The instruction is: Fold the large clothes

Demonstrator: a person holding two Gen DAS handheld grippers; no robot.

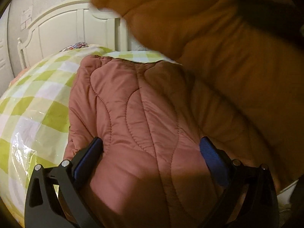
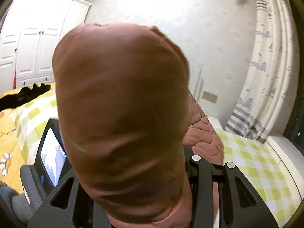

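A pink-brown quilted jacket [image 1: 133,110] lies on the green-checked bed sheet [image 1: 38,98]. My left gripper [image 1: 150,148] is low over it, jaws wide apart, a thick fold of the jacket bulging between the blue pads [image 1: 212,155]; the pads do not clearly pinch it. A raised part of the jacket [image 1: 218,47] hangs blurred over the upper right. In the right wrist view the jacket [image 2: 123,104] is lifted and fills the middle, draped over my right gripper [image 2: 133,190], whose fingertips are hidden under the cloth.
A cream headboard [image 1: 76,22] stands at the bed's far end. The right wrist view shows a white wardrobe [image 2: 34,38], a patterned curtain [image 2: 266,66], a black garment [image 2: 24,95] on a yellow quilt [image 2: 11,129], and the other gripper's screen [image 2: 53,152].
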